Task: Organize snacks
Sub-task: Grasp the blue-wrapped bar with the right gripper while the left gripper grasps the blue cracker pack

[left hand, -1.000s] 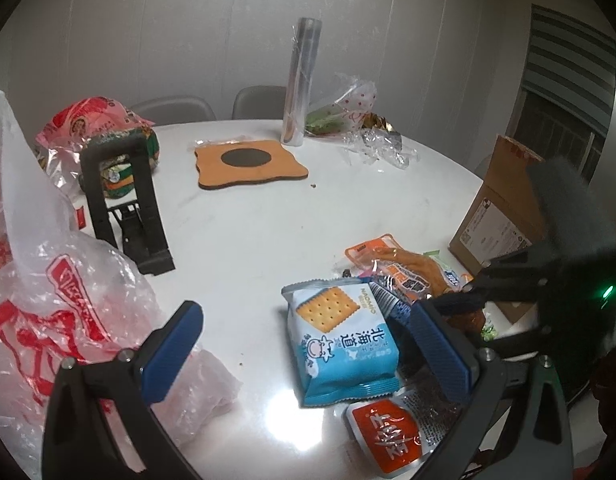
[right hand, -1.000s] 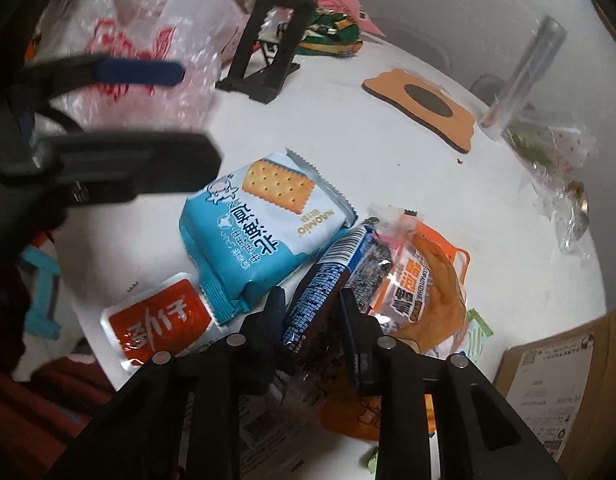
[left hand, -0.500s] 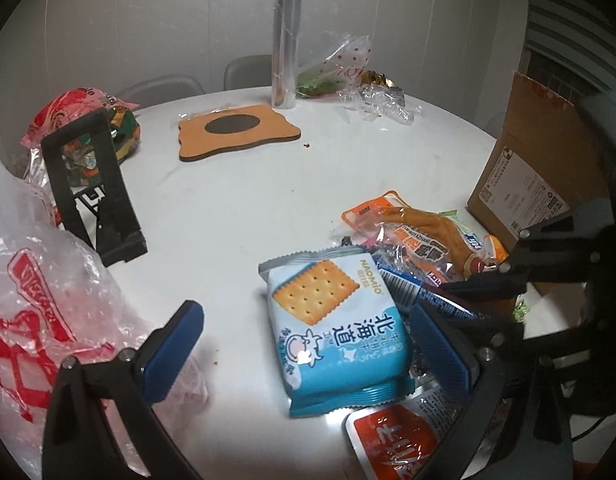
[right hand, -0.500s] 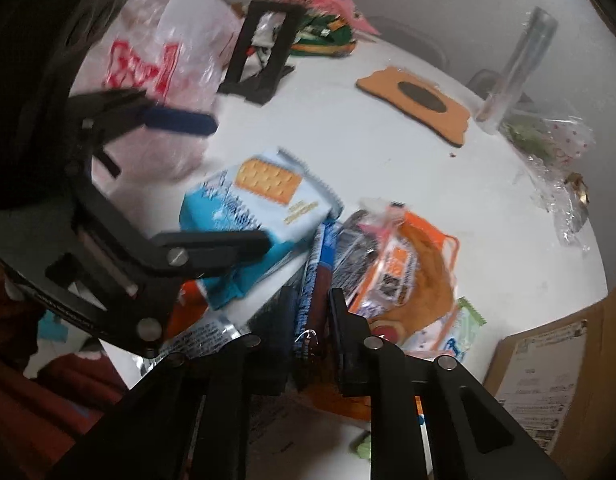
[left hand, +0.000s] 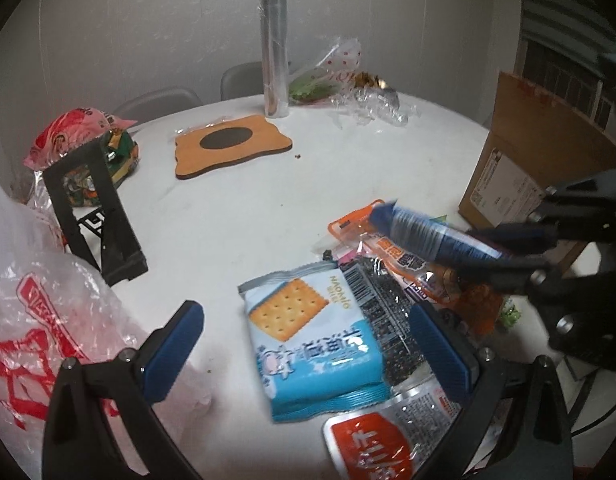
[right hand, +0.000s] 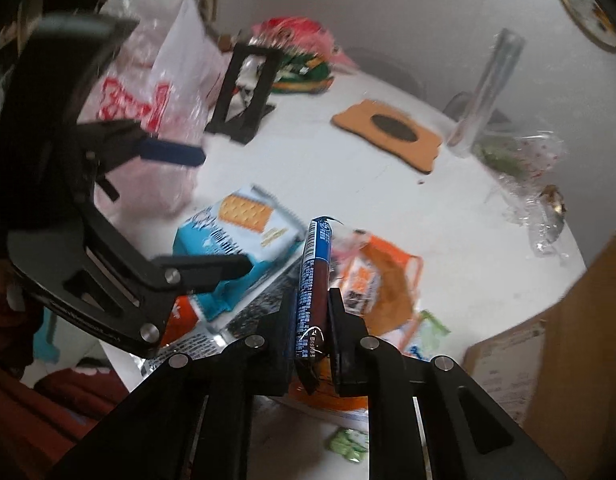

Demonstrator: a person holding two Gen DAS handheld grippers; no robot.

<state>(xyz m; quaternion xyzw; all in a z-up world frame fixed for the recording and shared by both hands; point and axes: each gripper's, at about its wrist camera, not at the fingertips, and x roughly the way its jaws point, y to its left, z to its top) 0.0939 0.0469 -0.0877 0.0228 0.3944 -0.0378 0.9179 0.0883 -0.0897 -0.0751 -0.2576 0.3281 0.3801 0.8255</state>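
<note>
White table (left hand: 235,216), snack-stuffed plastic bag (left hand: 35,320)

**Room and surroundings: round tabletop against a pale wall**

Round white glossy tabletop (left hand: 243,208) fills most of both views; surface reflects overhead light as soft patches near the front edge. Behind it, a pale grey-white panelled wall (left hand: 147,32) with faint vertical seams. Two grey curved-back chairs (left hand: 243,80) are pushed in at the far side, only their backs showing above the rim. At right, a window with dark horizontal blinds (left hand: 564,28). On the wall, upper right in the right wrist view, a round gold-rimmed wall plate (right hand: 588,4), partly cut off. Lighting is indoor and dim, even, slightly cool. Floor not clearly visible.
</note>
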